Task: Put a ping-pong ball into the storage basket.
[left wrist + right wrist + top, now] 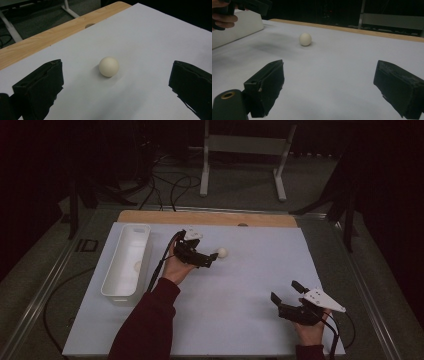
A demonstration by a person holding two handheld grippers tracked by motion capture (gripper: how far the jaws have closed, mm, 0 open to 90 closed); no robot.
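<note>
White sheet (pixel 240 285) covers wooden table (pixel 210 218); dark room behind.

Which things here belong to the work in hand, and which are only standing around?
Belonging to the work:
- white ball, lying on the white sheet
- left gripper, open, reaching for the ball
- white bin, beside the left hand, perhaps the goal

Only standing around:
- right gripper, open, resting apart
- metal stand on the floor
- cables

Right gripper (pixel 329 87): two black jaws set wide apart above white table sheet (pixel 337 75). White ball (pixel 305 39) beyond, untouched. White bin (pixel 237 27) far left; left gripper (pixel 249 6) held by a hand (pixel 223 18) above it.
</note>
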